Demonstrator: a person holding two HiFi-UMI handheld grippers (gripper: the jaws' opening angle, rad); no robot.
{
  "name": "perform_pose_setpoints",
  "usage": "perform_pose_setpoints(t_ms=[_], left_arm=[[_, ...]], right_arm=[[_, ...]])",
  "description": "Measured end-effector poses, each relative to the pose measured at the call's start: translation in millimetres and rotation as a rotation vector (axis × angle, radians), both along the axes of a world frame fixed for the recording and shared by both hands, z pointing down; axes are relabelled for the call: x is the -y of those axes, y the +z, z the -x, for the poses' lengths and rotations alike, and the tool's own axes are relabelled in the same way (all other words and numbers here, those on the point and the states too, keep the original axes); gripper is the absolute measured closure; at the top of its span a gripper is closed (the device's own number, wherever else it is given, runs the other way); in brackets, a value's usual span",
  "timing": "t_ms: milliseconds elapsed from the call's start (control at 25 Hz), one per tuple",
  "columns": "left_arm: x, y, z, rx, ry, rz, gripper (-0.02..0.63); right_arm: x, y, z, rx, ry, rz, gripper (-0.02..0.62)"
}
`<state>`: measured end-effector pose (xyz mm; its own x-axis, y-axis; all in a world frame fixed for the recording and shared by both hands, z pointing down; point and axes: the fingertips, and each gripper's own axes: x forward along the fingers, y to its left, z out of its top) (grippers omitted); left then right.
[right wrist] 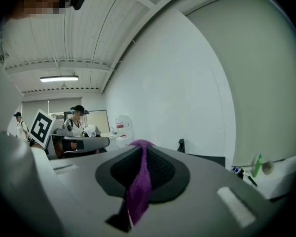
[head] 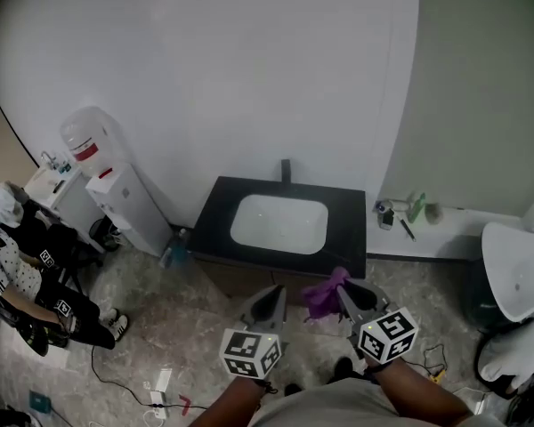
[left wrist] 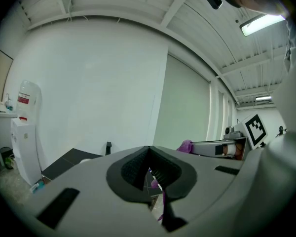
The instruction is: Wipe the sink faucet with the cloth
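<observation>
Head view: right gripper [head: 344,289] pinches the purple cloth [head: 324,295], left gripper [head: 274,296] is closed and empty, both held short of the sink [head: 279,225], so its faucet [head: 286,171] seemingly awaits wiping.

The purple woven cloth [right wrist: 137,194] is pinched between the closed jaws of the right gripper [right wrist: 142,148]. It runs as a narrow strip down the seam where the pads meet, with a small fold poking out past the tips and a wider tail hanging below them. In the head view it bunches into a crumpled tuft at the jaw tips. The short dark upright faucet [head: 286,171] stands at the back edge of the black countertop [head: 215,225], behind the white rounded-rectangle basin [head: 279,223]. It is well ahead of the jaws and apart from the cloth.
</observation>
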<state>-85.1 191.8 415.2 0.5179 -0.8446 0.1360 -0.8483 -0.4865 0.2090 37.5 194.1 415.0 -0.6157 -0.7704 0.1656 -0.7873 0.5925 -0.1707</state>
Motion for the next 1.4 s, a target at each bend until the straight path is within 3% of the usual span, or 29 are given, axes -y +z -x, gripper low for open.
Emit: perform_pose_setpoints(t_ms=[320,800,960,1240,1400], left_arm=[[78,24,6,0.024,-0.006,0.019,0.6],[295,46,-25,0.101,-0.075,0.076,0.6],[343,62,-22,0.089,-0.092,0.117,0.6],[411,94,3,0.052,-0.087,0.178,0.6],[442,91,23,0.039,-0.089,0.167,0.6]], right_arm=[[84,24,-2,0.035,0.023,-0.003,0.565],[335,48,-10,0.05,-0.079,-0.002,0.565],[391,71,2,0.039,-0.117,0.065,0.565],[482,118,38,-0.018,-0.084,0.166,0.565],[570,137,81,-0.104,-0.121,0.152,0.565]])
